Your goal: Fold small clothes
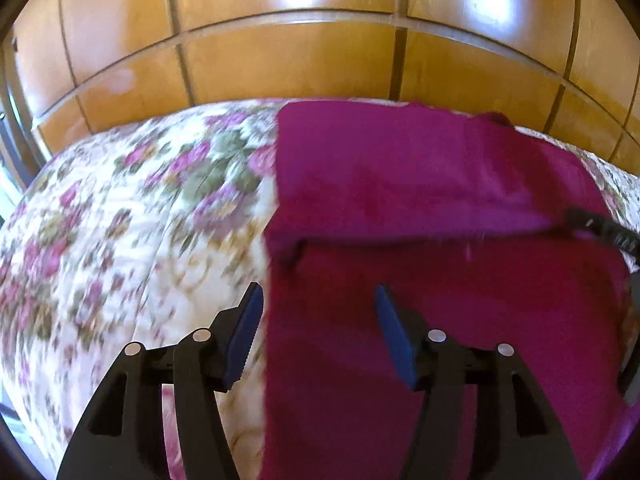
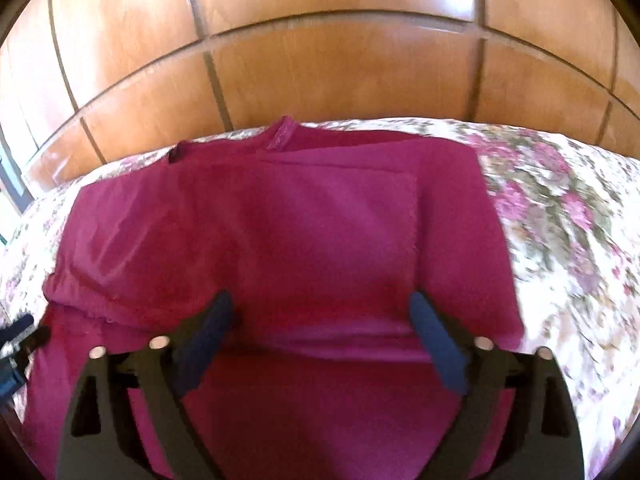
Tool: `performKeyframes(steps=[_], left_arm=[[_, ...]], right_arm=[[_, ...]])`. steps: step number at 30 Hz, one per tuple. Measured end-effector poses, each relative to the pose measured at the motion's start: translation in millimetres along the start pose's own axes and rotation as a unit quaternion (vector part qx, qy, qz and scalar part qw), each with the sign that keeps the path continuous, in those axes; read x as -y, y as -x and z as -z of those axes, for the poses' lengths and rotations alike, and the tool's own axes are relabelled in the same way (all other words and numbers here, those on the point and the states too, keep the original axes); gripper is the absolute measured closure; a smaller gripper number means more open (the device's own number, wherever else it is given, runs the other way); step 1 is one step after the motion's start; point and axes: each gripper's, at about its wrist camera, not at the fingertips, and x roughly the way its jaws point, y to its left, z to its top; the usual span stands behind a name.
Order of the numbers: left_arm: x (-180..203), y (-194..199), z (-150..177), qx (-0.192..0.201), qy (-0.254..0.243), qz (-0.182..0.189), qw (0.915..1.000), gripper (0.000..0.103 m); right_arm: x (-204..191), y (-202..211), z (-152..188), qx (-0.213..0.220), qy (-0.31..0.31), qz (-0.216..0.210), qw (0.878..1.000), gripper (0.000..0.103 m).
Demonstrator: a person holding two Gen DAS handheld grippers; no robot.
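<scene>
A magenta garment (image 1: 420, 184) lies flat on the floral bedspread (image 1: 120, 220), its sides folded in over the middle. My left gripper (image 1: 320, 300) is open and empty above the garment's left edge, one blue pad over the bedspread, the other over the cloth. The right gripper's black tip (image 1: 600, 228) shows at the right edge of the left wrist view. In the right wrist view the garment (image 2: 280, 220) fills the centre, collar (image 2: 280, 136) at the far end. My right gripper (image 2: 320, 308) is open and empty just above the lower part of the garment. The left gripper (image 2: 16, 344) shows at the left edge.
A wooden wardrobe with panelled doors (image 1: 300, 60) stands right behind the bed; it also fills the top of the right wrist view (image 2: 340, 72). The floral bedspread (image 2: 560, 220) extends to the right of the garment.
</scene>
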Motion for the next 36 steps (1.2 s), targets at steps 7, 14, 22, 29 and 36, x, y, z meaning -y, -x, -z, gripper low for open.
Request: performKeyframes(steps=[7,14,22,29,36], left_arm=[[-32.2,12.6,32.1,-0.024,0.034,0.01,0.9991,0.045],[-44.1,28.4,53.5,-0.024,0.026,0.019,0.9992,0.038],[-47.6,68.6,97.3,-0.03,0.011,0.109,0.9936,0.043],[-39.5,95.9,126.6,-0.051,-0.045,0.166,0.9837,0.053],[-39.2,102.5,151.4,-0.081,-0.096,0.195,0.9727,0.091]], right_arm=[[6.8,39.1,29.2,-0.018,0.007,0.001,1.0,0.011],[3.5,32.1,58.3,-0.057,0.023,0.043,0.997,0.008],[14.2,77.3,87.6,-0.065,0.036,0.048,0.996,0.008],[61.7,125.4,140.3,-0.113,-0.032,0.029,0.993,0.014],[61.6,168.7,196.7,-0.167,-0.029,-0.01,0.985,0.046]])
